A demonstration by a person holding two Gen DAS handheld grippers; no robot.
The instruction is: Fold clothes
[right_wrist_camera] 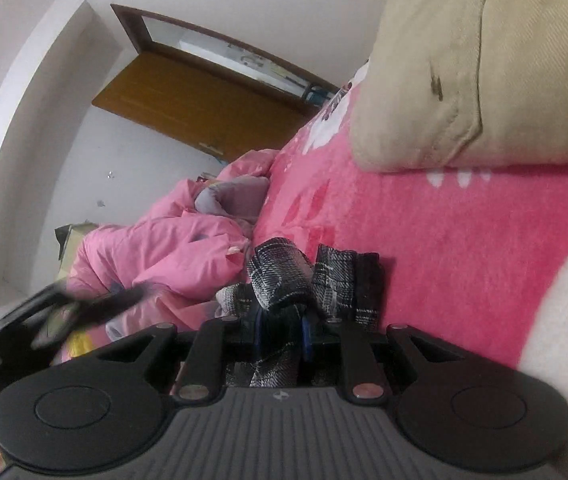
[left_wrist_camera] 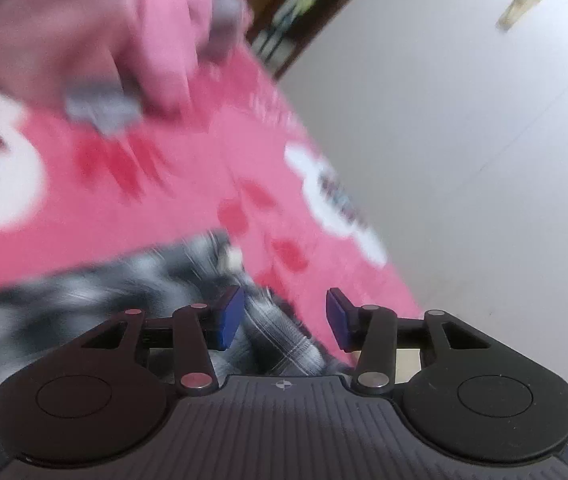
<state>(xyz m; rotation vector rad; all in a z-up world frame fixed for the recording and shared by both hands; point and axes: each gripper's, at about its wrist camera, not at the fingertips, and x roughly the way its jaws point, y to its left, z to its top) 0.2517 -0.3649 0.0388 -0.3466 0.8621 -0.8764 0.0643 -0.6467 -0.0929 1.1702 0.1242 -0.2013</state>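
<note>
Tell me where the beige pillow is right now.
In the right wrist view, the beige pillow lies at upper right on the pink blanket, beyond the plaid garment.

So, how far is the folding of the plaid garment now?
Nothing looks finished: the plaid garment lies bunched on the pink blanket, with no neat fold visible. In hand: the right hand-held gripper is shut on a bunch of it, while the left hand-held gripper stands open over the cloth, gripping nothing. Left: spreading and folding it, and apparently the pink jacket heaped beyond.
</note>
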